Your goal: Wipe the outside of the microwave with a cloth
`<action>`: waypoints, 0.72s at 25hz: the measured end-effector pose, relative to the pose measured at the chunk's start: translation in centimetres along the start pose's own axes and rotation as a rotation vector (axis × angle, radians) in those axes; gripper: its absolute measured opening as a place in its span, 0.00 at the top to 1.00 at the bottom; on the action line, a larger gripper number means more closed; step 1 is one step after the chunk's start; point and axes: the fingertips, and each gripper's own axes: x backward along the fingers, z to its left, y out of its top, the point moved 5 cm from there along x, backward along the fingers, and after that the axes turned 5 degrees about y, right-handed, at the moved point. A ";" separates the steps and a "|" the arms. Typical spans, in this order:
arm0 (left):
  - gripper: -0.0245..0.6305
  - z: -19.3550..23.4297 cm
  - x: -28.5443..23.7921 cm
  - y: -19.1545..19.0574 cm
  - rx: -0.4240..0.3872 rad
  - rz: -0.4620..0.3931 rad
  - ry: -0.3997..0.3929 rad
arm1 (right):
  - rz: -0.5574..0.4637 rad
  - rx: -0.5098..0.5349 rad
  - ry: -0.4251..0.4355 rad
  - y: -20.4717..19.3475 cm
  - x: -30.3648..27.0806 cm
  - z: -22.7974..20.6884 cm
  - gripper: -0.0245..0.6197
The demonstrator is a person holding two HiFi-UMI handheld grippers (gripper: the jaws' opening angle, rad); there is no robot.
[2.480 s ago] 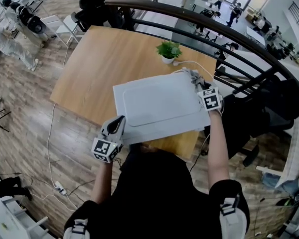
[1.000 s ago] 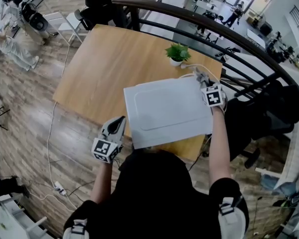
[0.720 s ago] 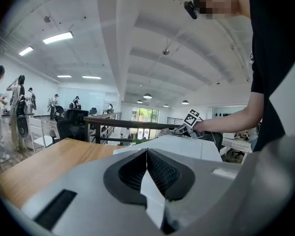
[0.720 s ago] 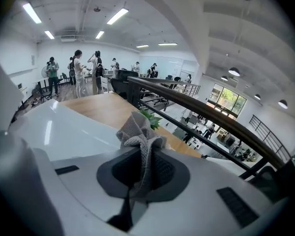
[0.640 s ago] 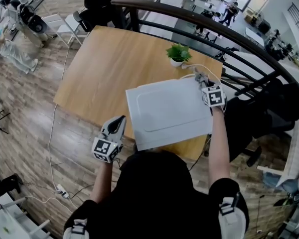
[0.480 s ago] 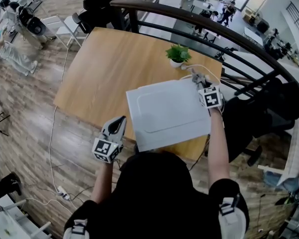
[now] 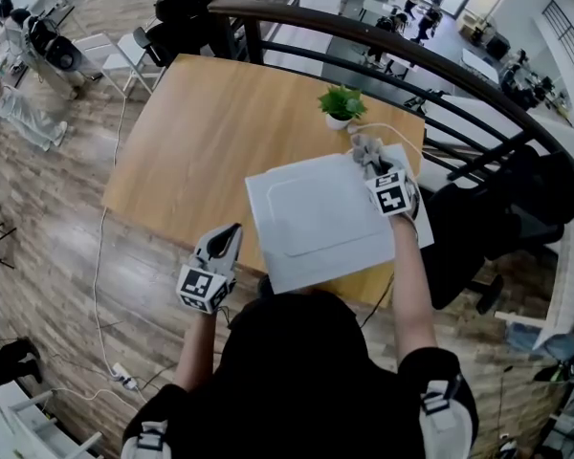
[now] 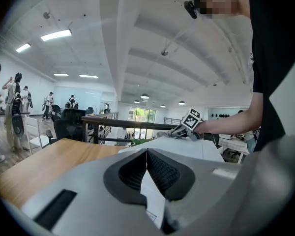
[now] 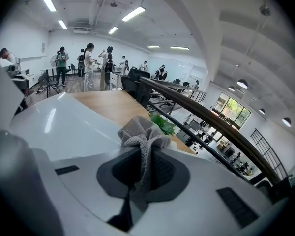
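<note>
Head view: microwave [image 7: 325,218] sits on wooden counter [image 7: 210,132], toward counter's 5 o'clock corner, pale top panel facing up.

R side: right claw [image 7: 373,165] is over microwave top at its 1 o'clock corner. Right gripper view shows the claw [image 9: 146,166] pinching a gray cloth [image 9: 141,132]. Fabric is clamped between the pads and bunched up past the tips. Cloth [image 7: 365,149] lies against the top panel near the back edge. The person's forearm runs along the microwave's 3 o'clock side.

L side: left claw [image 7: 228,237] is at approx 8 o'clock of microwave, near its L edge, off the counter's front edge and above the wood floor [image 7: 57,237]. Left gripper view: claw [image 8: 147,168] pressed together, pads meeting, nothing between them. Microwave top shows just beyond it.

Other: small potted plant [image 7: 341,103] stands at 12 o'clock of microwave, near counter's far edge. A white cord [image 7: 387,126] curves between plant and cloth. Dark curved railing [image 7: 364,32] runs beyond the counter.
</note>
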 end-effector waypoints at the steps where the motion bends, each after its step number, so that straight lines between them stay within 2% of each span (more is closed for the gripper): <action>1: 0.96 0.2 0.0 -0.1 0.001 0.004 -0.002 | 0.014 -0.005 0.005 -0.3 -0.1 0.4 0.93; 4: 0.96 0.5 0.1 -0.2 0.002 0.011 -0.014 | -0.004 0.006 0.002 0.3 0.0 1.5 0.93; 8: 0.96 0.8 0.2 -0.5 -0.003 0.004 -0.037 | 0.029 -0.008 0.015 -0.1 -0.3 3.2 0.93; 12: 0.96 1.4 0.3 -0.5 -0.006 0.016 -0.060 | -0.011 0.003 -0.005 1.2 0.0 4.1 0.93; 18: 0.96 2.8 1.1 -0.1 -0.027 0.002 -0.072 | -0.005 -0.012 0.001 1.5 0.0 6.2 0.93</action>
